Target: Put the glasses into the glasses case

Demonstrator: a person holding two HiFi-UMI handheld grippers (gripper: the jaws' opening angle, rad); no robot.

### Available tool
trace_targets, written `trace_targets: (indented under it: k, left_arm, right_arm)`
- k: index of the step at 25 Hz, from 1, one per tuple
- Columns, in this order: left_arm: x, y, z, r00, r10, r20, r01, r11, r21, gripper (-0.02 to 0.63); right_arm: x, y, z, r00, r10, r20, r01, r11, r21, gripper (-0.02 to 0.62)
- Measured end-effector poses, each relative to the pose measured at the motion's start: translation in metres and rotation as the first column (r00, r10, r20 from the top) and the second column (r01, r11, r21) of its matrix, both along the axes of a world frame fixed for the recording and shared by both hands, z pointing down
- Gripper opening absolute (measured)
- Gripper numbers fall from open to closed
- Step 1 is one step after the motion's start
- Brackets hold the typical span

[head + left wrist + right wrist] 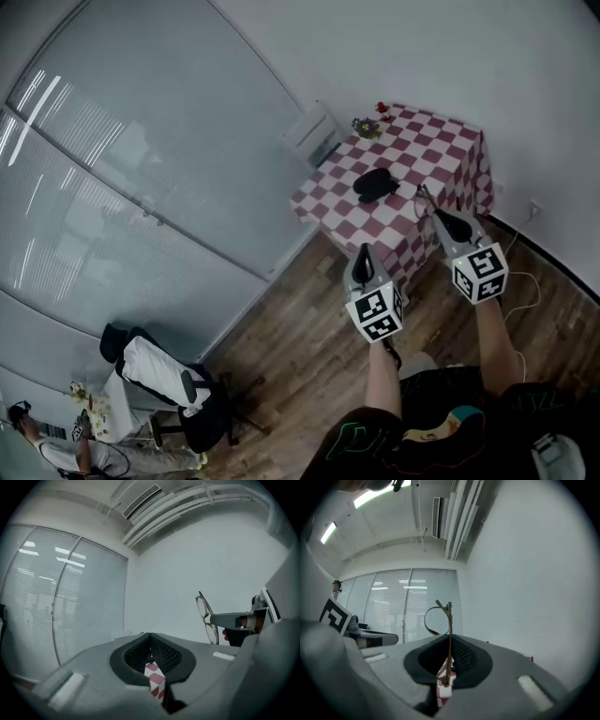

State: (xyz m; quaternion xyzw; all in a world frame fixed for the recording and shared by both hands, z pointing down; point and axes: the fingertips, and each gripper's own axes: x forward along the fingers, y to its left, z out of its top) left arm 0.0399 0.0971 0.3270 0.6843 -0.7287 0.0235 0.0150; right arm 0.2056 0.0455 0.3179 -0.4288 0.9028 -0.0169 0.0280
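The right gripper (449, 638) pinches the glasses (449, 620) by a thin metal arm, and the frame stands upright above its dark ribbed pads. In the head view the glasses (421, 199) sit at the right gripper's (433, 214) tip, over the bench (441, 141) with its red-and-white checked cloth, just right of the rounded black case (375, 183) at upper centre. The left gripper (150, 635) is pressed together on nothing, lower left of the case. From it the rounded clear lenses (205, 607) show at right.
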Motion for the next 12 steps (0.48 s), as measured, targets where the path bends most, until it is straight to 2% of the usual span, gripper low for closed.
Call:
trace_targets:
  k: [12]
  left_arm:
    - [0.002,-0.009,0.014,1.0,-0.019,0.013,0.019,0.999,-0.036,0.009]
  right_arm:
    - [0.005,-0.017,0.013,0.999,-0.021,0.025,0.022,0.999,-0.036,0.018]
